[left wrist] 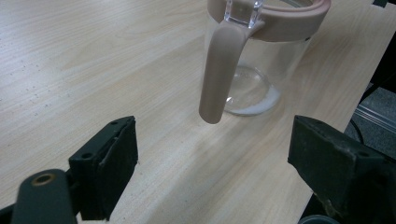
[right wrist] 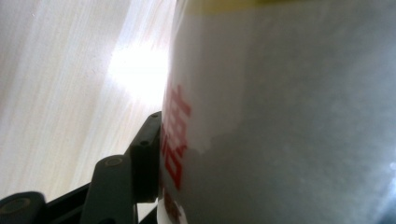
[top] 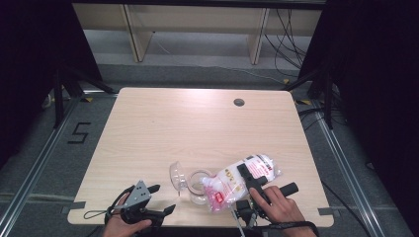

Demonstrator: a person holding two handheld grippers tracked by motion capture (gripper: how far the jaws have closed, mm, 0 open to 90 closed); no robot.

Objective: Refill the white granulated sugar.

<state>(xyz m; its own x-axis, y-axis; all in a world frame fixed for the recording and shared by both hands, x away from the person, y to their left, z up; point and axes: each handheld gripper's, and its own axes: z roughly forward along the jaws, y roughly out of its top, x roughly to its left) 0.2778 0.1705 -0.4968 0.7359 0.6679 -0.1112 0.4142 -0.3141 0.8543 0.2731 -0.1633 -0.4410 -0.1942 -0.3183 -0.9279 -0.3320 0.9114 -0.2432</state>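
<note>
Bag (top: 244,178) of white powder, tilted with its low end over the clear jar (top: 197,186), sits clamped between the jaws of the right hand-held gripper (top: 253,183) at the near right of the worktop (top: 197,123). Jar lid (top: 177,175) hangs open to the left. Left hand-held gripper (top: 163,198) rests near-left, jaws wide apart and empty, just beside the jar's handle (left wrist: 218,74).

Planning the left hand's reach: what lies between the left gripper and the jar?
Only bare table, in the left gripper view: the left gripper stands open short of the jar, its handle nearest.
</note>
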